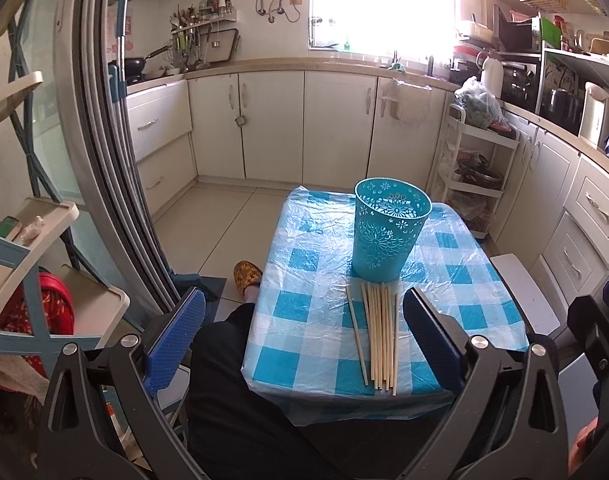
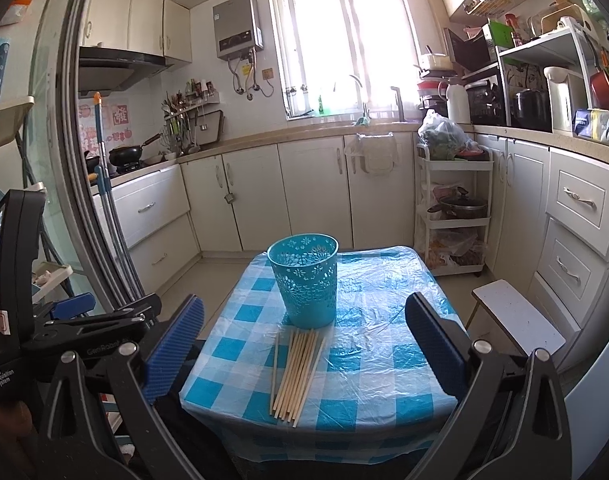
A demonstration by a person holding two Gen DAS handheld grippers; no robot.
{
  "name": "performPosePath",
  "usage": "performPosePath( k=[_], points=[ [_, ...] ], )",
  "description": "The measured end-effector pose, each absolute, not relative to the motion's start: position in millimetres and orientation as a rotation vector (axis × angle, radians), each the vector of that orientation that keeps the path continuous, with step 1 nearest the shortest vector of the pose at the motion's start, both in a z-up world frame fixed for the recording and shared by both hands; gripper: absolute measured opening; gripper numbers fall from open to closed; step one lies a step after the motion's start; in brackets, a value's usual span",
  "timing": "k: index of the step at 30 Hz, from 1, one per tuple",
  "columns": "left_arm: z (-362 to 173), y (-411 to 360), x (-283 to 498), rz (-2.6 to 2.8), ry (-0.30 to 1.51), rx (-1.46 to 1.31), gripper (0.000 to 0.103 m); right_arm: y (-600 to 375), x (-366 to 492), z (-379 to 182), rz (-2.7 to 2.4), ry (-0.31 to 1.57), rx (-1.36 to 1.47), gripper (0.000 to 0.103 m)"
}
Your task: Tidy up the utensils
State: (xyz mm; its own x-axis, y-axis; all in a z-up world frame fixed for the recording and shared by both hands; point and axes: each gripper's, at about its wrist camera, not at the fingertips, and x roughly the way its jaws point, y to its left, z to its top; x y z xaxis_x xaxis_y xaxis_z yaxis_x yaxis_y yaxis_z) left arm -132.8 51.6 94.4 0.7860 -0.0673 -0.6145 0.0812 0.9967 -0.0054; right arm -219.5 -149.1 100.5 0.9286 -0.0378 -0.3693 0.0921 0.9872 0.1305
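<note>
A bundle of several wooden chopsticks (image 1: 378,338) lies flat on the blue-and-white checked table (image 1: 304,312), just in front of an upright, empty teal perforated holder (image 1: 388,230). My left gripper (image 1: 304,340) is open and empty, held above the table's near left edge; the chopsticks lie nearer its right finger. In the right wrist view the chopsticks (image 2: 298,372) lie in front of the holder (image 2: 306,280) on the table (image 2: 384,340). My right gripper (image 2: 304,348) is open and empty, its fingers spread to either side of the chopsticks, above them.
A white rolling cart (image 2: 452,212) stands beyond the table's far right corner. A small white stool (image 2: 516,316) stands right of the table. Kitchen cabinets (image 2: 312,196) line the back and right walls. A sliding glass door frame (image 1: 116,180) is at left. My leg (image 1: 224,380) is at the table's near left.
</note>
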Motion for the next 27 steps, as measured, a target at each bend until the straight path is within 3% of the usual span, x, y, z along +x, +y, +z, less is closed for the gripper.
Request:
performPosePath(
  k=[8, 10, 11, 15, 18, 27],
  points=[
    [42.5, 52.2, -74.8, -0.082, 0.804, 0.035, 0.095, -175.4, -122.1, 15.2, -0.056, 0.649, 0.19, 0.097],
    [27.3, 49.9, -60.8, -0.081, 0.841, 0.047, 0.095, -177.2, -101.0, -14.8, -0.04, 0.765, 0.222, 0.087],
    [19.0, 48.3, -53.3, -0.079, 0.86, 0.054, 0.095, -178.5, -89.4, -29.4, -0.025, 0.815, 0.236, 0.075],
    [-11.5, 42.7, -26.0, -0.084, 0.939, 0.053, 0.095, -181.0, -53.4, -70.3, -0.011, 0.923, 0.228, 0.049],
    [-31.1, 37.8, -10.7, -0.083, 0.974, 0.055, 0.095, -176.7, -34.8, -87.8, 0.011, 0.969, 0.237, 0.038],
    [-83.7, 6.1, 40.2, -0.115, 1.068, 0.09, 0.095, -179.4, -4.0, -113.8, -0.035, 1.027, 0.064, 0.025]
  ],
)
